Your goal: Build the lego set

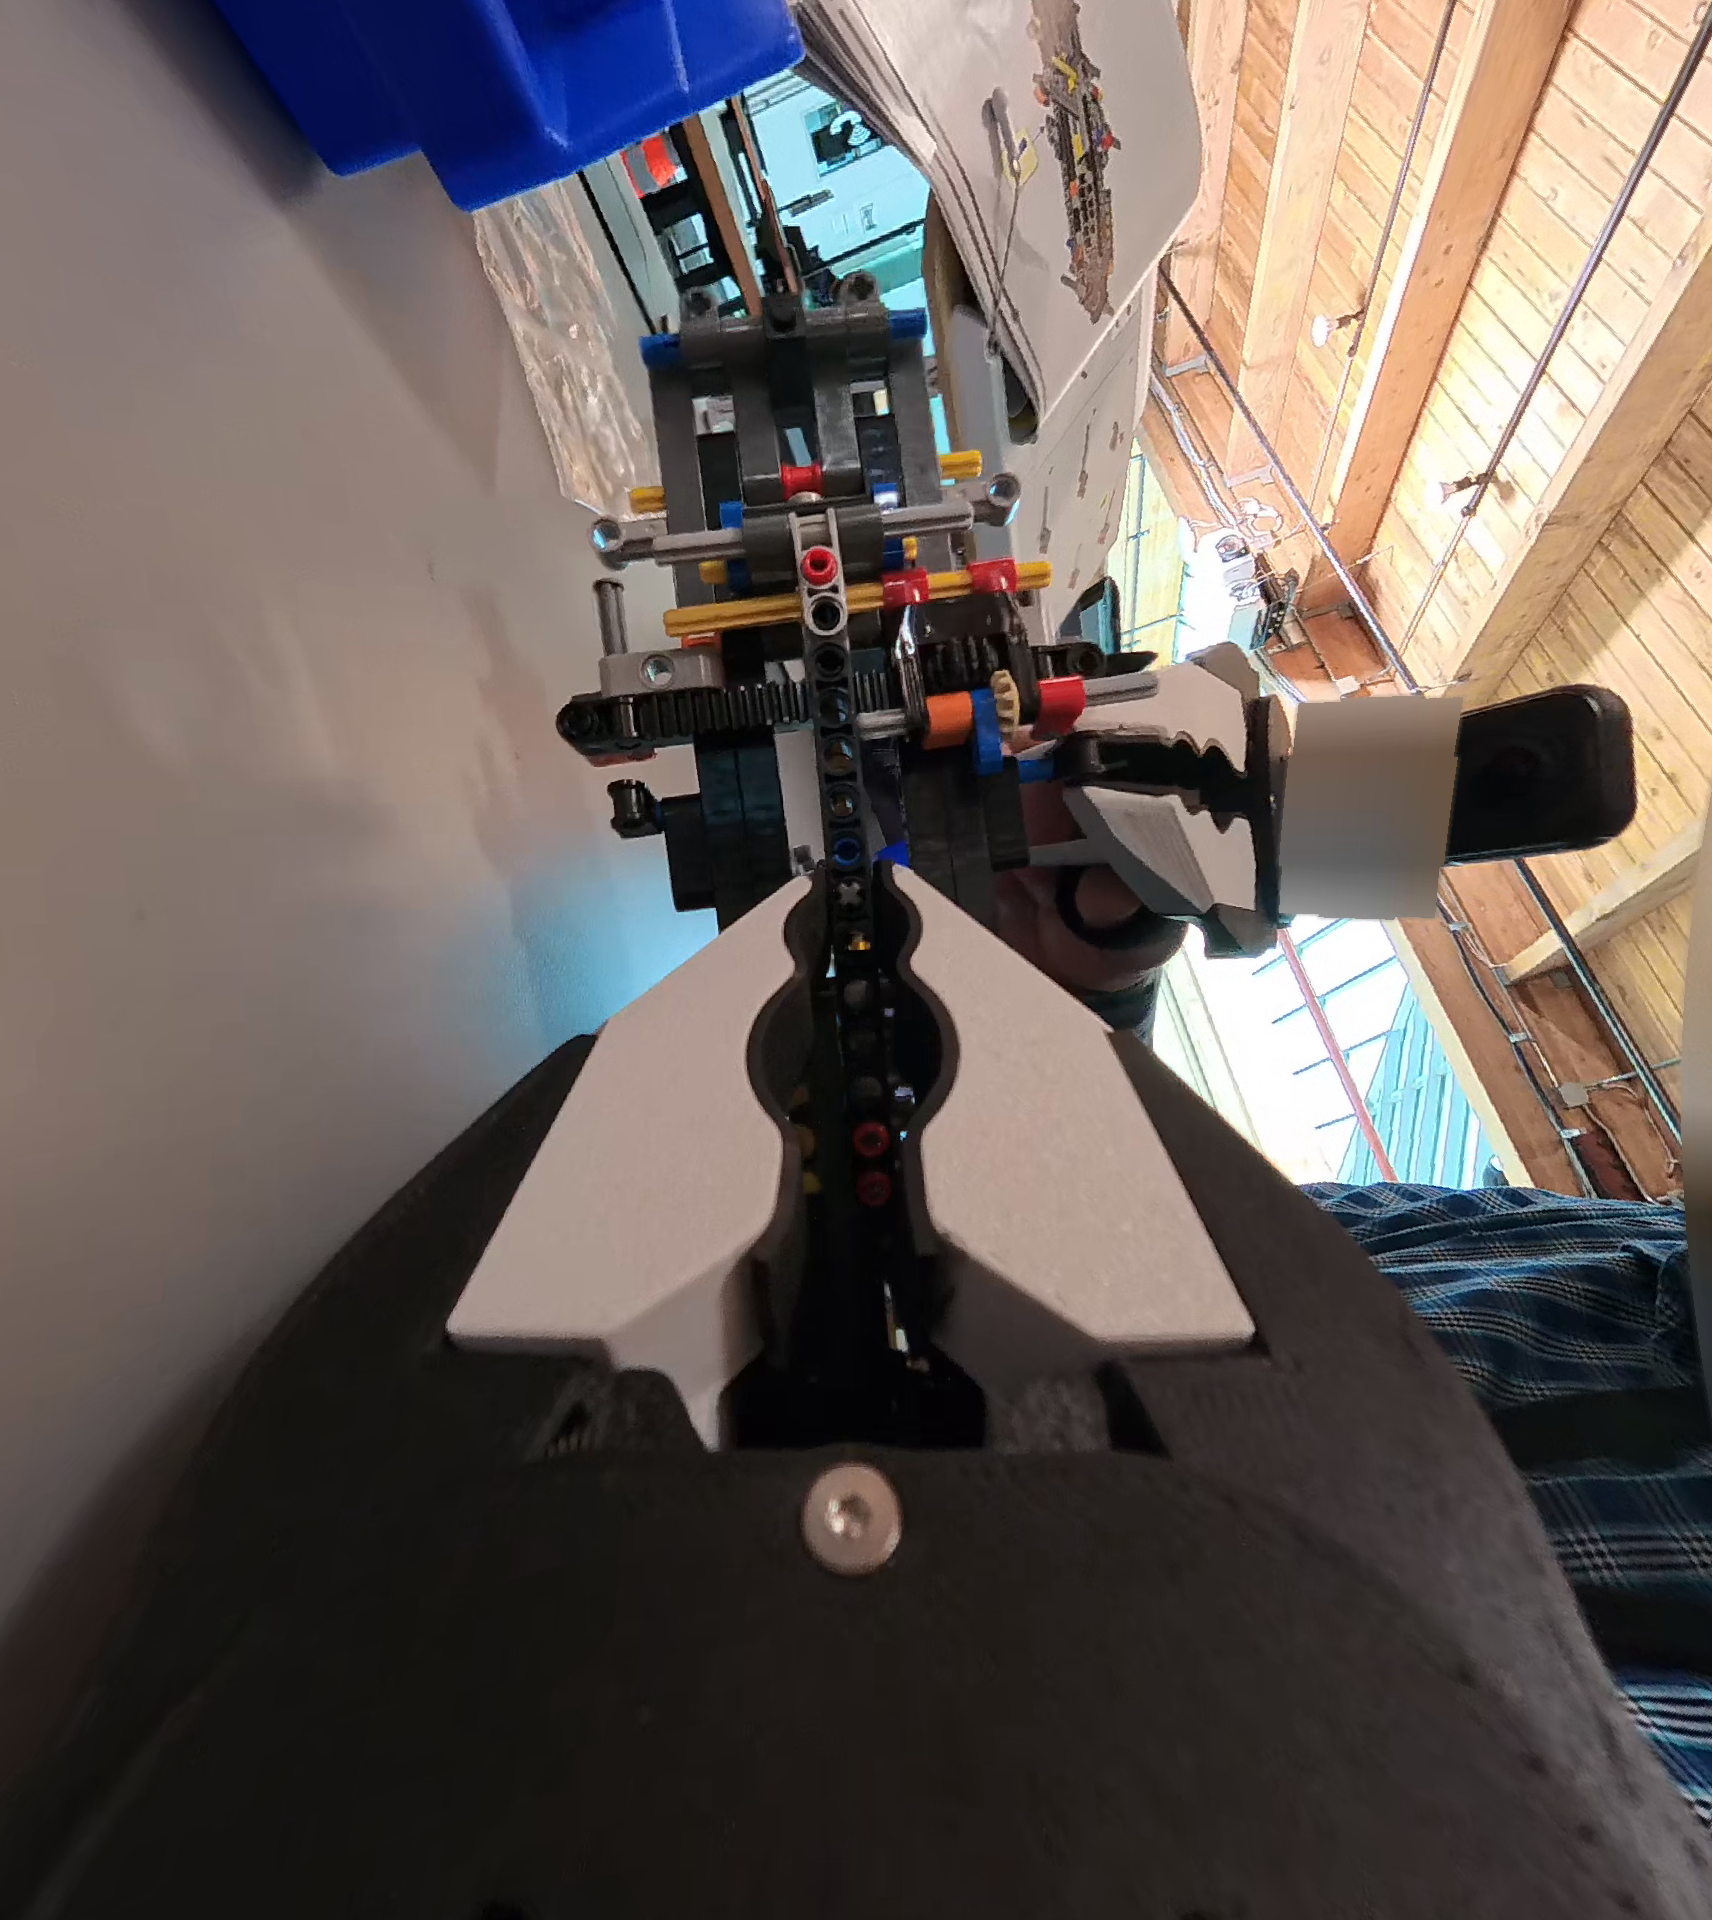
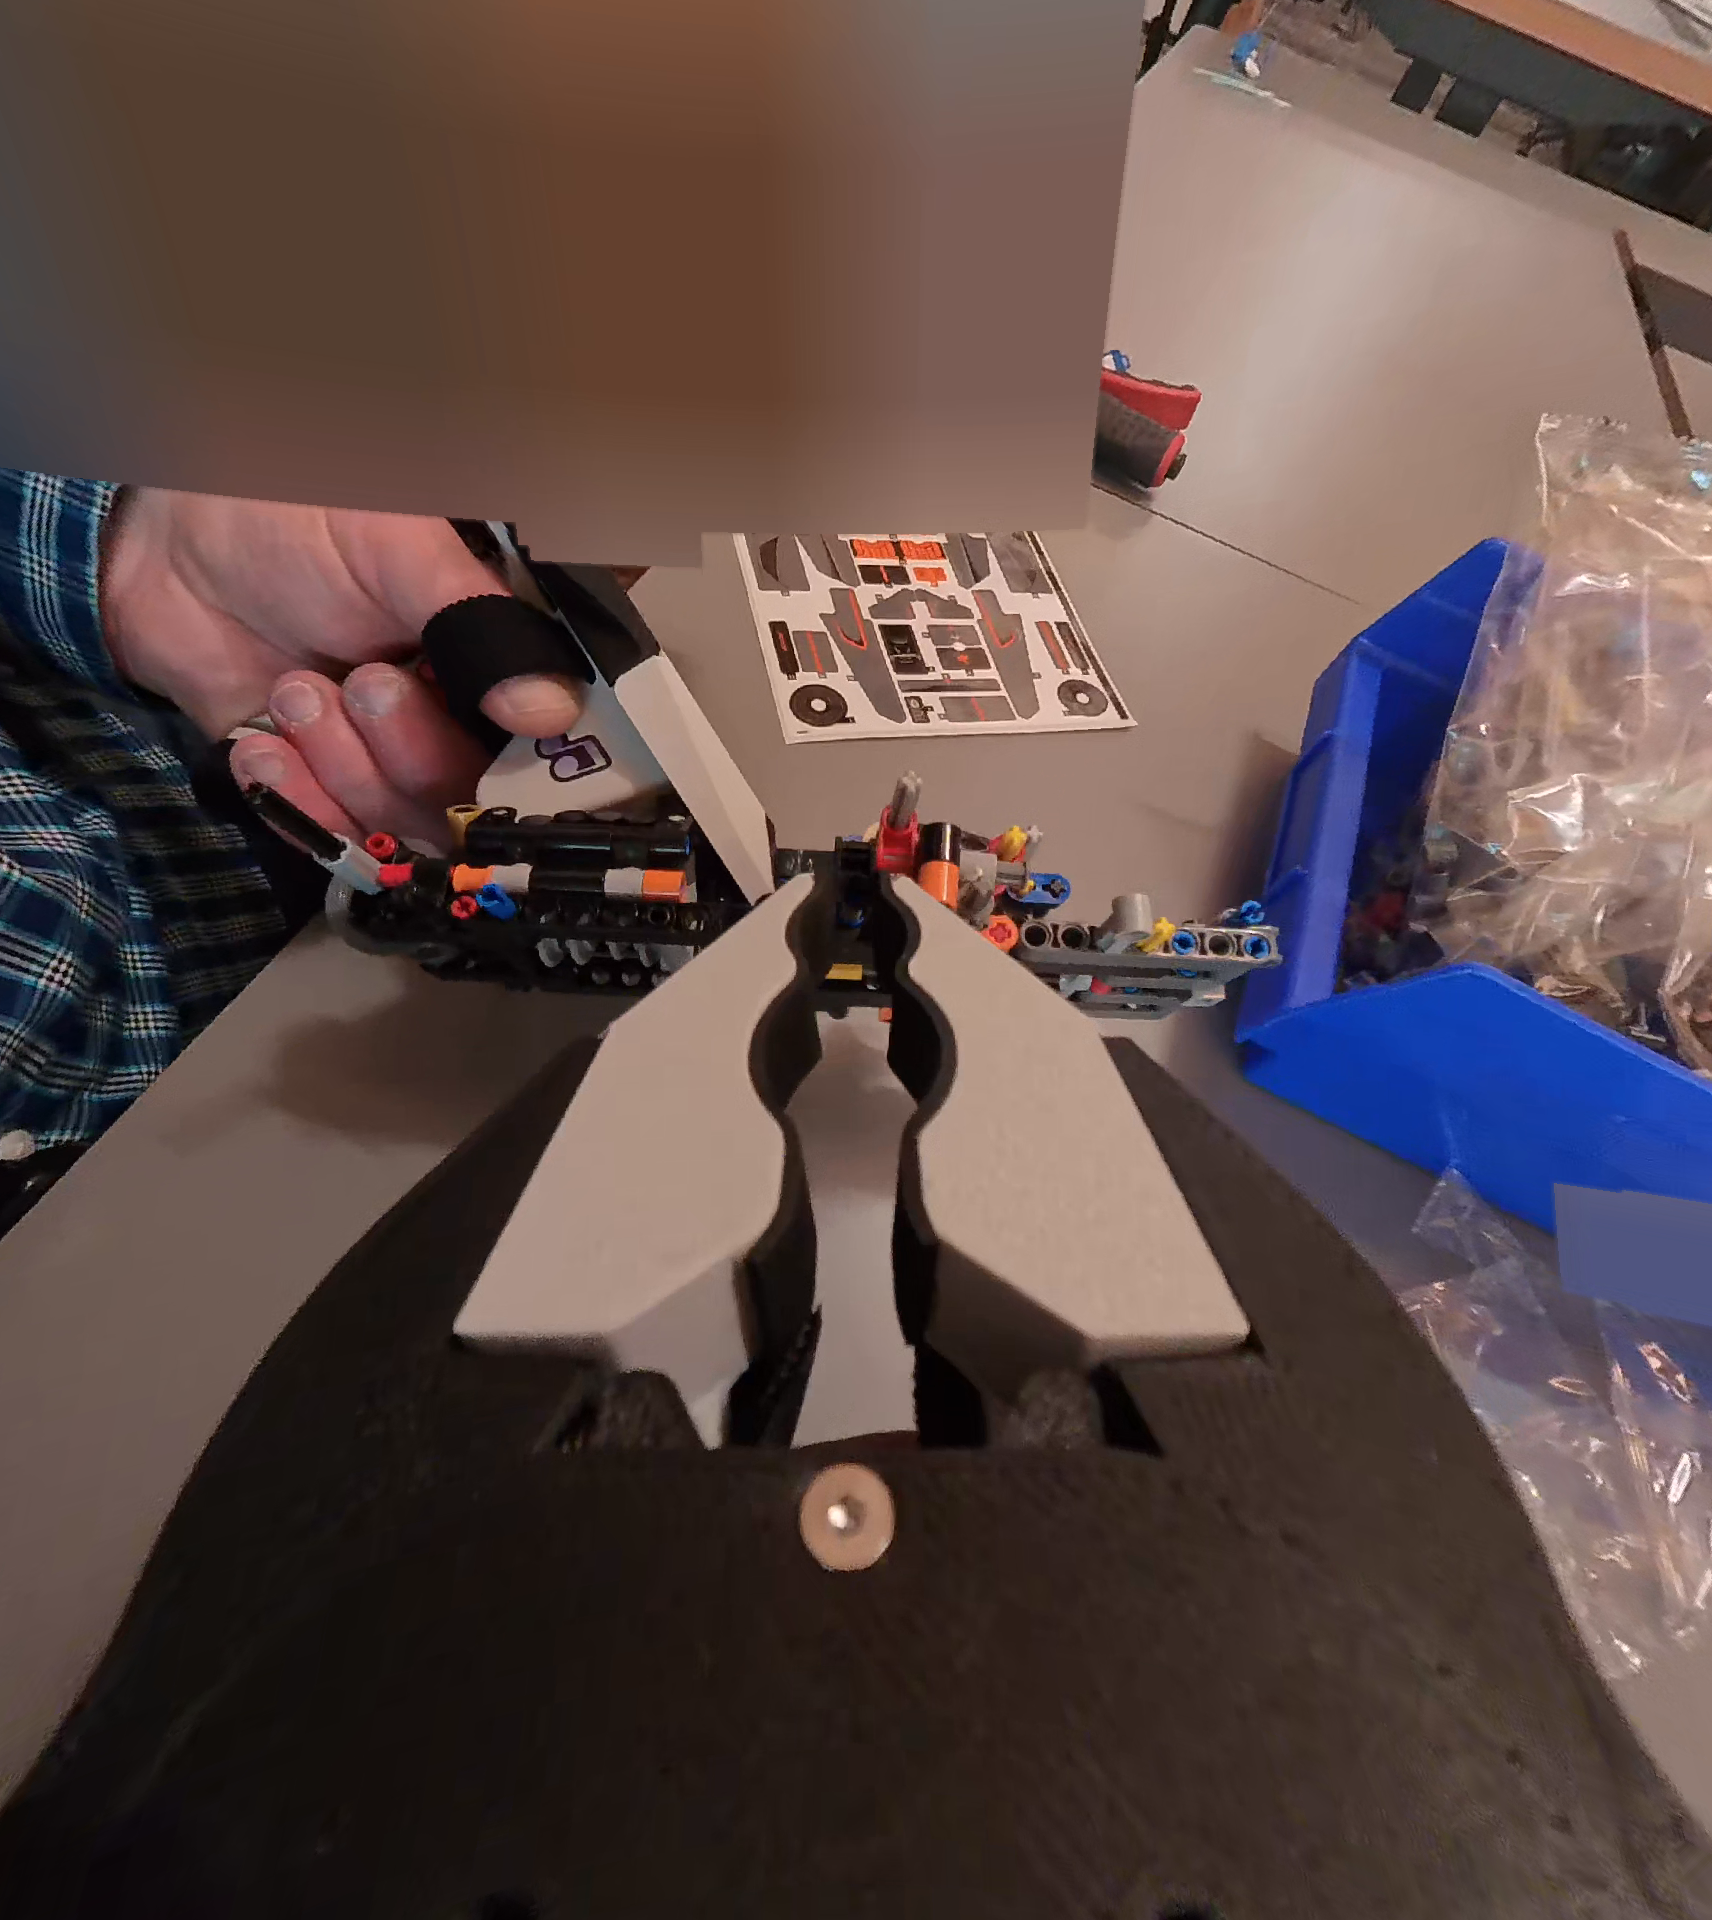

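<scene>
Both our claws on the lego chassis above the counter.

Our left claw is clamped on the end of the lego chassis, whose long axis runs straight ahead from it; our right claw crosses that axis, nipping the gear section amidships, so it is nearer the work. On the counter, the blue bin holds clear bags of parts; the sticker sheet lies behind.

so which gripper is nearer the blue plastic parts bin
Right. The right gripper grips the lego chassis midway, toward the blue plastic parts bin; the left gripper holds its far end.
</scene>
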`<state>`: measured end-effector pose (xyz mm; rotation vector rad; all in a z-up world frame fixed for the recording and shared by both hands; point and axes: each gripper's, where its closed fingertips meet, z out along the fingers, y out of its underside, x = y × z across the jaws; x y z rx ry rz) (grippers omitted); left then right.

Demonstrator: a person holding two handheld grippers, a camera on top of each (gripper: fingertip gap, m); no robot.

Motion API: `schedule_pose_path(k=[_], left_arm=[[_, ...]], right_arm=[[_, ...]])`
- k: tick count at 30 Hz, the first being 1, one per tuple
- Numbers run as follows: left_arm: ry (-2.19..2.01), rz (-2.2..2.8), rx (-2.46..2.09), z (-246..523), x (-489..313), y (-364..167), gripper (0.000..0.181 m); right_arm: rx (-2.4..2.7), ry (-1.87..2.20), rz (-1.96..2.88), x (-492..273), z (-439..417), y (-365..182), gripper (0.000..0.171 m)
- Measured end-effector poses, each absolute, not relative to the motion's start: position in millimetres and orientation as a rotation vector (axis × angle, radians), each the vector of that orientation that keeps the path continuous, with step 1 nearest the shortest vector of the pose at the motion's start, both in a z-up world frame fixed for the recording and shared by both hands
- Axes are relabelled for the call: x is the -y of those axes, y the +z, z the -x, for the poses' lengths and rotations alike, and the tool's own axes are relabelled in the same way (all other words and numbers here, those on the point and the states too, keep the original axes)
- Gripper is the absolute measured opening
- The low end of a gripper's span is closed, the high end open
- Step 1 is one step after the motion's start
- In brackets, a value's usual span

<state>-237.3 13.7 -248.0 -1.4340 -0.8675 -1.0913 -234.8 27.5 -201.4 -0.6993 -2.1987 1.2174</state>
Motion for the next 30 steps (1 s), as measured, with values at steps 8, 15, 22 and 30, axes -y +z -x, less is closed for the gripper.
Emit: schedule_pose_path(k=[8, 15, 22, 30], left_arm=[[-1.091, 1.46, 0.887, 236.5, -14.3, -252.5, 0.006], [-1.075, 1.502, 0.911, 234.9, -14.7, -259.2, 0.008], [-1.057, 1.523, 0.935, 235.6, -15.1, -263.6, 0.008], [-1.035, 1.523, 0.943, 237.4, -15.4, -264.3, 0.008]], right_arm=[[2.206, 1.256, 0.681, -30.4, 235.0, -207.4, 0.004], [2.168, 1.298, 0.716, -33.3, 237.0, -216.0, 0.004], [2.137, 1.342, 0.786, -35.2, 239.4, -221.0, 0.004], [2.126, 1.309, 0.797, -35.4, 242.6, -221.8, 0.004]])
